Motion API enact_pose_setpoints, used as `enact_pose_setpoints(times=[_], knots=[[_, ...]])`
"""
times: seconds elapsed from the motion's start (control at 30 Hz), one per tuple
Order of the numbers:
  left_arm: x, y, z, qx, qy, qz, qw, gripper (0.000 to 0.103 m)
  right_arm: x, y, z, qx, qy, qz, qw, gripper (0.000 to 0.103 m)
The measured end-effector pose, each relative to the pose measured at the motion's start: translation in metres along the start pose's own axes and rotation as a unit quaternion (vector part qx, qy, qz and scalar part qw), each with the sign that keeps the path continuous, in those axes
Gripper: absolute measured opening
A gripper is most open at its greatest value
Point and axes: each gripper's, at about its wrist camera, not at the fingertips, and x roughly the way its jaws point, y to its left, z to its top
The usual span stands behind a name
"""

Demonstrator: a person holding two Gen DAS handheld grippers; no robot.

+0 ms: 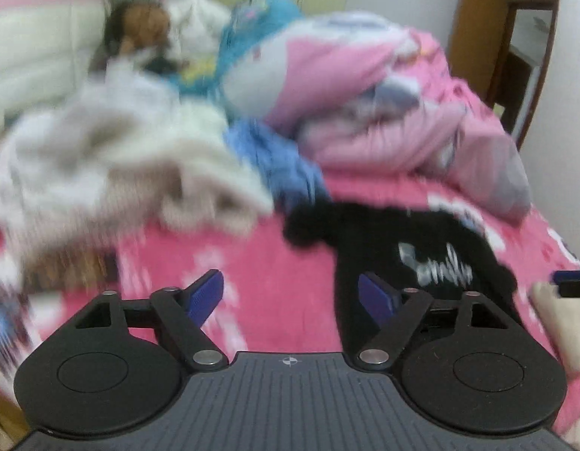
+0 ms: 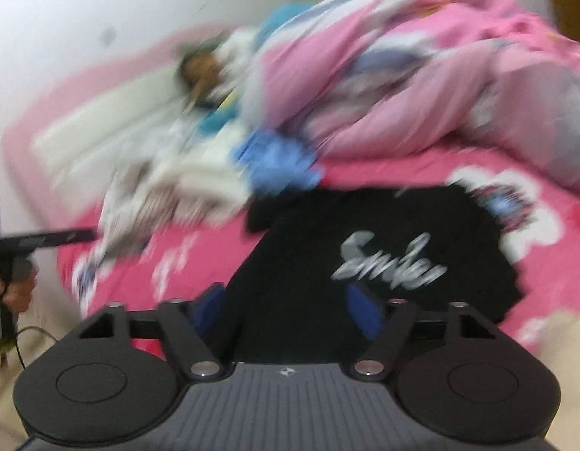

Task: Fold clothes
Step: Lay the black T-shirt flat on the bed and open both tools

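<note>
Black shirt (image 1: 402,248) lying flat on pink bed (image 1: 260,263), print up, probably ready for folding. Left gripper (image 1: 290,297) spread open over bed, empty. Right gripper (image 2: 286,312) spread over shirt, not pinching. Unfolded pile (image 1: 113,158) waiting behind.

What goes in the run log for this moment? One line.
left claw: open, empty | right claw: open, empty | black printed cotton shirt: flat on pink bedsheet

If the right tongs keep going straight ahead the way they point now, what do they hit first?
Most likely the black garment with white lettering, lying flat on the pink bedsheet. The right tongs, open and empty, point down at it; blur makes depth uncertain.
</note>
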Motion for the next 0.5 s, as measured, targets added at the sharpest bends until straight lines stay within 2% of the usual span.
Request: enact_pose_setpoints(times=[0.1,0.17,0.27,0.33,0.37,0.4,0.5], knots=[[0.018,0.003,-0.047,-0.036,0.019,-0.019,0.9990,0.056,0.044,0.044,-0.032,-0.049,0.027,0.025,0.998,0.058],[0.024,0.002,-0.068,-0.045,0.024,-0.026,0.9984,0.052,0.069,0.073,-0.048,-0.084,0.045,0.038,0.995,0.054],[0.024,-0.012,-0.087,0.006,0.018,-0.026,0.9995,0.046,0.092,0.106,-0.065,-0.142,0.057,0.047,0.987,0.052],[0.024,-0.024,-0.094,0.058,0.006,-0.023,0.9980,0.046,0.104,0.119,-0.073,-0.187,0.061,0.022,0.980,0.036],[0.025,-0.028,-0.097,0.070,0.006,-0.031,0.9970,0.046,0.109,0.120,-0.075,-0.195,0.066,0.007,0.979,0.017],[0.028,-0.032,-0.099,0.079,0.007,-0.041,0.9960,0.046,0.109,0.113,-0.074,-0.175,0.066,0.004,0.982,0.005],[0.034,-0.043,-0.104,0.104,0.002,-0.063,0.9926,0.046,0.102,0.087,-0.069,-0.092,0.058,0.004,0.994,0.004]])
